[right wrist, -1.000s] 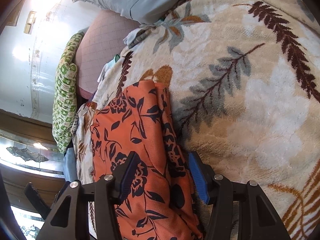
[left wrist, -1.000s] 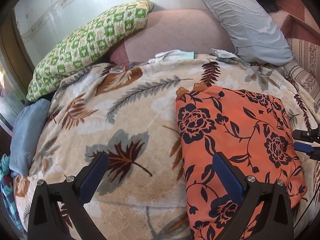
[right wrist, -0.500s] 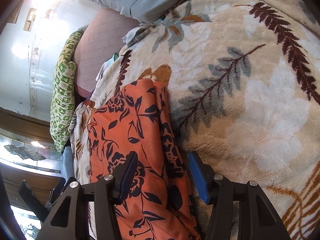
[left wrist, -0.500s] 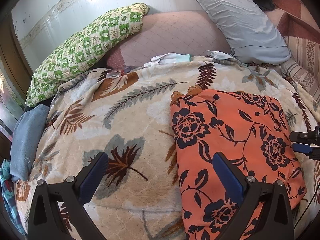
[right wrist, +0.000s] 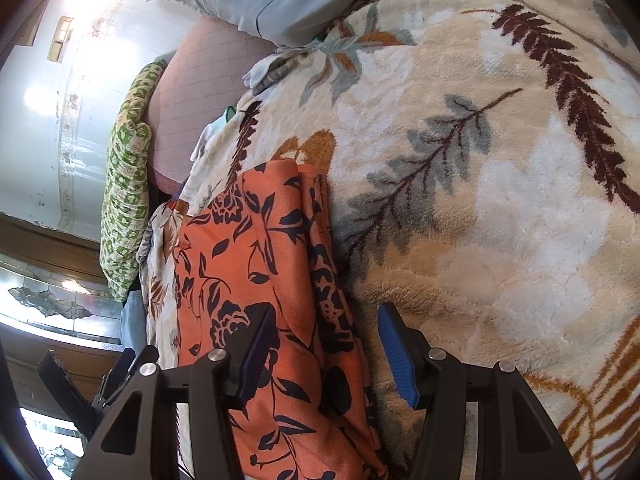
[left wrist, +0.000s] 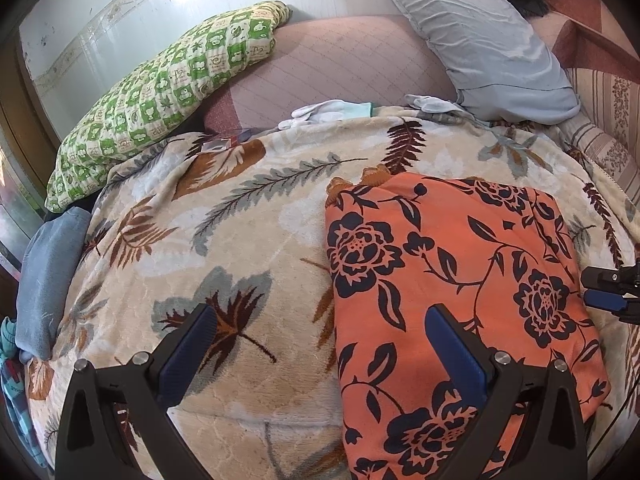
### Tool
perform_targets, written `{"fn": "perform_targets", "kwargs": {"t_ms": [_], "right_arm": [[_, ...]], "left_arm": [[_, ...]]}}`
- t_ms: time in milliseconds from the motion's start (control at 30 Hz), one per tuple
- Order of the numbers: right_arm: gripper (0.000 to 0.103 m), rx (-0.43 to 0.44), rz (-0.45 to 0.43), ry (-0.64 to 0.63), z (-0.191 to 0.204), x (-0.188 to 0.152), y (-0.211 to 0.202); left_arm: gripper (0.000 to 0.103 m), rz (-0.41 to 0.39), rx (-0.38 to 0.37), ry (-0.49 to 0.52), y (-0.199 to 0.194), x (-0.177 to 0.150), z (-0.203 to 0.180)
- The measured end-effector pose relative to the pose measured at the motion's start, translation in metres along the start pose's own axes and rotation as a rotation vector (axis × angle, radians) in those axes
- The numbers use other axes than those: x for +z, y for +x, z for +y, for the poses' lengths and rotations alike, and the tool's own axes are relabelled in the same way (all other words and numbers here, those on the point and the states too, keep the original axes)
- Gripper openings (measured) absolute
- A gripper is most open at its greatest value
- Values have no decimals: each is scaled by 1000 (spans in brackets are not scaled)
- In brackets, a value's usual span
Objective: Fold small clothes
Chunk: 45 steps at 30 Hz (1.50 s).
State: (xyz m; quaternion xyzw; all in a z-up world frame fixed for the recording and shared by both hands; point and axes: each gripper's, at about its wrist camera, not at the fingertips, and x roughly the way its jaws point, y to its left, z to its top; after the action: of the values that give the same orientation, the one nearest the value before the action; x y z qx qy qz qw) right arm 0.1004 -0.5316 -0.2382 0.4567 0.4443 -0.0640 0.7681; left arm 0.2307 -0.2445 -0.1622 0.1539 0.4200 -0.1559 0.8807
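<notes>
An orange garment with dark flowers [left wrist: 452, 276] lies folded flat on the leaf-patterned blanket [left wrist: 224, 248]. My left gripper [left wrist: 320, 344] is open above the garment's left edge, one finger over the blanket and one over the cloth. In the right wrist view the same garment [right wrist: 256, 264] runs up the left side, and my right gripper [right wrist: 324, 352] is open with the garment's right edge between its fingers. The right gripper's tip also shows at the right edge of the left wrist view [left wrist: 612, 292].
A green checked pillow [left wrist: 168, 92] and a pale blue pillow [left wrist: 476, 36] lie at the back. White gloves [left wrist: 328, 112] rest by the blanket's far edge. A blue folded cloth [left wrist: 48, 276] sits at the left. The wall [right wrist: 52, 92] stands behind.
The left wrist view has drifted slightly, so the garment sits a little further left and lower. Both grippers stay open. The right wrist view has barely moved.
</notes>
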Motion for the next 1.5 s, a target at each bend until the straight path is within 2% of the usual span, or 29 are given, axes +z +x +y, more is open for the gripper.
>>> {"fn": "perform_targets", "kwargs": {"t_ms": [600, 1500], "right_arm": [[57, 16, 2, -18, 6, -3, -2], [57, -26, 18, -51, 15, 2, 16]], "left_arm": [[103, 2, 24, 10, -10, -3, -3], [103, 33, -14, -4, 24, 0, 1]]}}
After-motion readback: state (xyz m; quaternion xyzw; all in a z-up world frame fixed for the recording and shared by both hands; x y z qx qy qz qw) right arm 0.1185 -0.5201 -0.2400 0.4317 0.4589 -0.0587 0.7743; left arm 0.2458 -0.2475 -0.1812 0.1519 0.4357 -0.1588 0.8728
